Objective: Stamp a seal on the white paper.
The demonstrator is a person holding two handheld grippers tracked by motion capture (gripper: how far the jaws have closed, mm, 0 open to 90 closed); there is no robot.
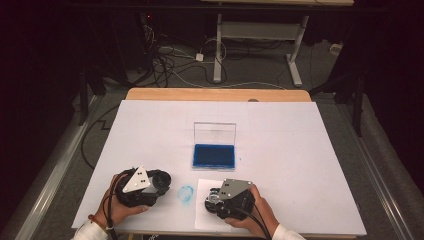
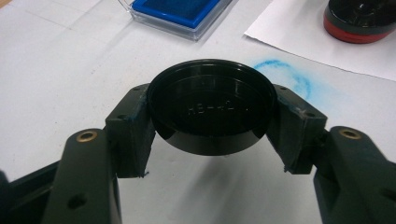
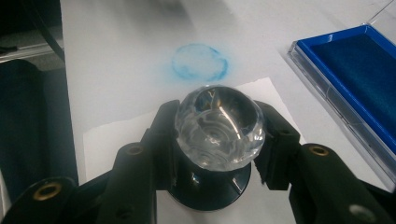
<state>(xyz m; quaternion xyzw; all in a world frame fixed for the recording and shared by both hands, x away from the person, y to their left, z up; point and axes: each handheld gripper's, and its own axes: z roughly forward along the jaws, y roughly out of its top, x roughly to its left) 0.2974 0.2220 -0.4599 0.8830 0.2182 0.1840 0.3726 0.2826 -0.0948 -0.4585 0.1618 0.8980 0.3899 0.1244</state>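
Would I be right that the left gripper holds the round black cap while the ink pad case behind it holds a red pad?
Not quite: the pad in the ink pad case is blue, as the left gripper view shows. The left gripper does hold the round black cap.

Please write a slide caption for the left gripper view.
Left gripper holds a round black cap beside a blue ink ring.

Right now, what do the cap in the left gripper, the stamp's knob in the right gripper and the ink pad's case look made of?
Black round cap: looks like glossy moulded plastic, with raised lettering inside and a sheen on its rim.
Stamp's knob: clear faceted plastic or glass, I cannot tell which; it refracts the light.
Ink pad case: clear hard plastic, with a see-through rim around the matte blue pad, seemingly felt.
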